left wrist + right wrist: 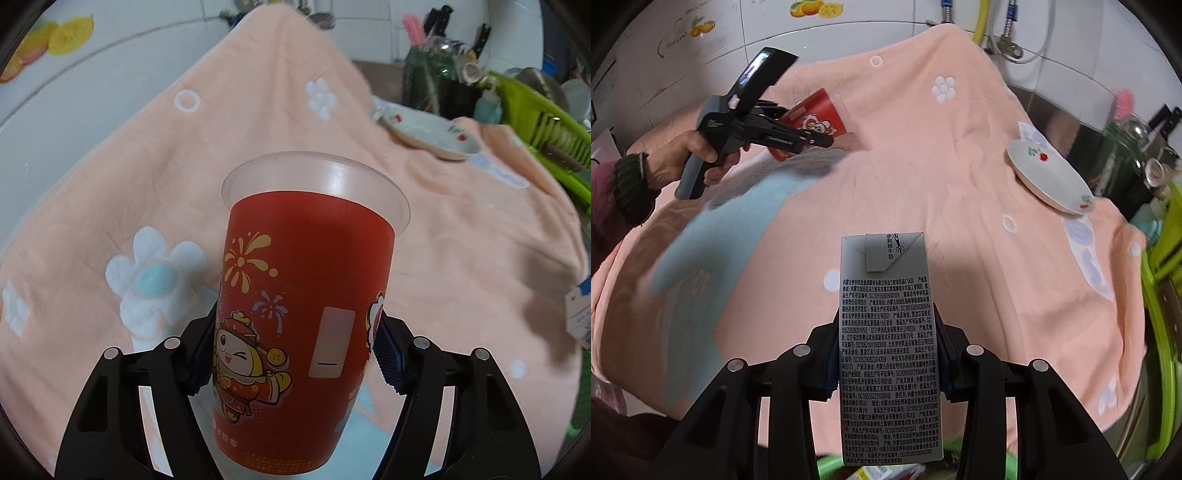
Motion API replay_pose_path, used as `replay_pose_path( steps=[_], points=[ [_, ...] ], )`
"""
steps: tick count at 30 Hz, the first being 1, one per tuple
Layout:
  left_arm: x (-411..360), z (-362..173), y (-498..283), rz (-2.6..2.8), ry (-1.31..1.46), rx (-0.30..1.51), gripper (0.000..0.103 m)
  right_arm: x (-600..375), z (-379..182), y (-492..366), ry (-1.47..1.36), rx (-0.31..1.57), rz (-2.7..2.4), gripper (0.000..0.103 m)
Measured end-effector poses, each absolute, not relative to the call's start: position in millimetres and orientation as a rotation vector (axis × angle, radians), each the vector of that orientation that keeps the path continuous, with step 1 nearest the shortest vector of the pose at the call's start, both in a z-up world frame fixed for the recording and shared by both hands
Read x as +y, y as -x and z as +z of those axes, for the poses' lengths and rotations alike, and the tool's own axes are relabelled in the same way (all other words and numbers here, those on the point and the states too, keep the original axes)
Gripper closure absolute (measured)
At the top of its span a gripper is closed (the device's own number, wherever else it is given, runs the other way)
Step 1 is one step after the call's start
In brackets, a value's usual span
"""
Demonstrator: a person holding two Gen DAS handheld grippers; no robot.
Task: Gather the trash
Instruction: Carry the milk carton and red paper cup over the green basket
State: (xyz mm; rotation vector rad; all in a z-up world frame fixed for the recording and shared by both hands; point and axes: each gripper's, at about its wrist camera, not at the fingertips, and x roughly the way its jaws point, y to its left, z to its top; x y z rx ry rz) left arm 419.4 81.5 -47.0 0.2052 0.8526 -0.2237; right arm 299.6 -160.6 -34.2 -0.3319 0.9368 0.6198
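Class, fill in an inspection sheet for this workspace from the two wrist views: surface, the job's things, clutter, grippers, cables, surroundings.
Surface: peach flowered towel draped over the worktop, wrinkled.
Job's things: red printed cup, empty as far as its rim shows, and grey milk carton with its top flap folded down; both are held above the towel.
Clutter: white flowered saucer tilted on the towel's far right edge.
Grippers: left gripper shut on the cup, worked by a hand; right gripper shut on the carton.
Cables: nothing seen; only metal hoses at the wall.
Surroundings: white tiled wall with fruit stickers, green dish rack at right.
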Motion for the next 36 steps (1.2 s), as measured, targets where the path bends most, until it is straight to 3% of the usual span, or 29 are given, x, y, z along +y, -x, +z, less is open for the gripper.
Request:
replay_pose_path(
  steps=[15,36],
  points=[
    [2.4,-7.1,-306.4,-0.352,-0.140,0.783,0.033,-222.8,-28.6,-226.4,0.253,0.929,0.541,0.064],
    [-100.0,-3.1,-172.7,-0.557,-0.172,0.701,0.033,-329.9,-51.8,-146.2,0.126,0.964,0.249,0.063]
  ],
)
